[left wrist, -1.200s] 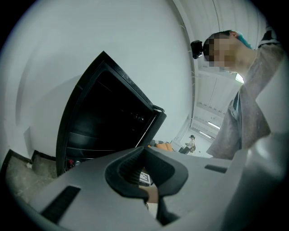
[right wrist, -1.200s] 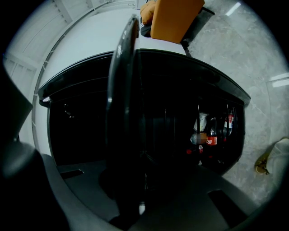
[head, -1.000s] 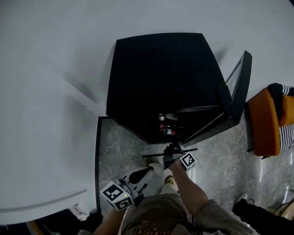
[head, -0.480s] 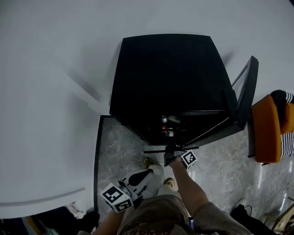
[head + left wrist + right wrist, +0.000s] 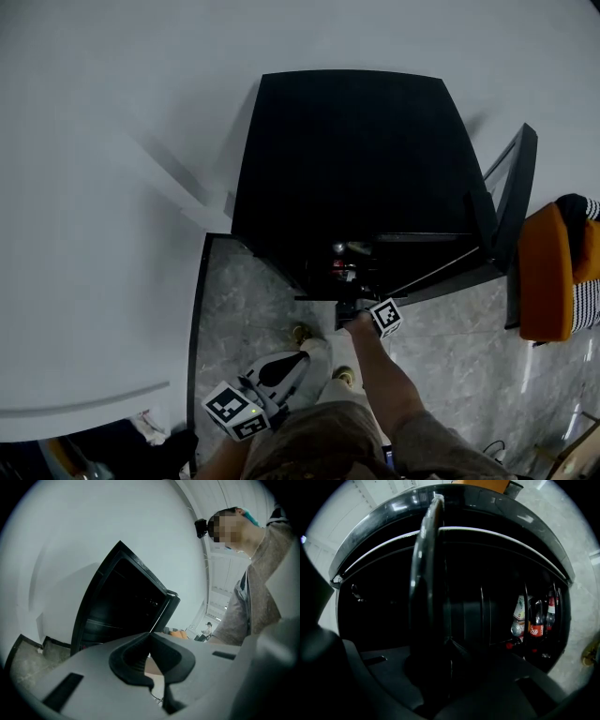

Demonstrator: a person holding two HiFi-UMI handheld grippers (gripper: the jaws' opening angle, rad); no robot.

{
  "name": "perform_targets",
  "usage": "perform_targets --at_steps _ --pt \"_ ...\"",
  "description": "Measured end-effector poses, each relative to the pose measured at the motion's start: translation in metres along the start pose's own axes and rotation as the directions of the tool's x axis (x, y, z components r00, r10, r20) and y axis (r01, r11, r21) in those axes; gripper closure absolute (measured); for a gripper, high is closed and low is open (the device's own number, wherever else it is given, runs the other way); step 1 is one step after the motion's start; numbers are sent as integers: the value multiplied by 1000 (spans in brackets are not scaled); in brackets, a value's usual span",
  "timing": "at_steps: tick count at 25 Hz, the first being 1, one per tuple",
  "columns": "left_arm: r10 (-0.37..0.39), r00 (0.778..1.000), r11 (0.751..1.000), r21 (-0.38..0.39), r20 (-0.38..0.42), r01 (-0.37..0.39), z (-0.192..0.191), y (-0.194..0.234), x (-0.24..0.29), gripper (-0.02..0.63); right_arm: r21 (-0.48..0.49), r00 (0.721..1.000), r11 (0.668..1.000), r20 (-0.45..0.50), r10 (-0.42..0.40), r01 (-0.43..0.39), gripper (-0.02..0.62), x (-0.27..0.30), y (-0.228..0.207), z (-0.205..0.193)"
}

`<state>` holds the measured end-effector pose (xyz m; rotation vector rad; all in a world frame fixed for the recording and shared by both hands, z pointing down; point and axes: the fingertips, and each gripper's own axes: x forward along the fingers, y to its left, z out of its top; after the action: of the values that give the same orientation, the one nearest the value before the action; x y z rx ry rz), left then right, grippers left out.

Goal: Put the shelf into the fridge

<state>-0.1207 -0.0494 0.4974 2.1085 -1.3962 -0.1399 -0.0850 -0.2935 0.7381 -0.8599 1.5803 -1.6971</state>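
Our left gripper [image 5: 298, 356] nearest, low, jaws pressed together, nothing between. Our right gripper [image 5: 347, 305] ahead, jaws pinching shelf [image 5: 423, 573] edge at mini fridge [image 5: 356, 159] opening. Soda bottles [image 5: 534, 623] inside. Door [image 5: 514, 202] open, right side.

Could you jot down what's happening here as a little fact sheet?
Fridge: black fridge, door open
Inside: drink bottles
Right tongs: shut on the shelf, at the fridge's opening
Left tongs: shut, empty, low by the person's legs
Floor: grey tiled floor
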Motion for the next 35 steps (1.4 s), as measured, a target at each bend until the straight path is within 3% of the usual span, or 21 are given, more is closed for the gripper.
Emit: perform_targets --at_steps 35 --pt "-8 1000 999 -54 -21 7 -15 12 11 601 -5 1000 1000 15 14 -14 568 91 1 16"
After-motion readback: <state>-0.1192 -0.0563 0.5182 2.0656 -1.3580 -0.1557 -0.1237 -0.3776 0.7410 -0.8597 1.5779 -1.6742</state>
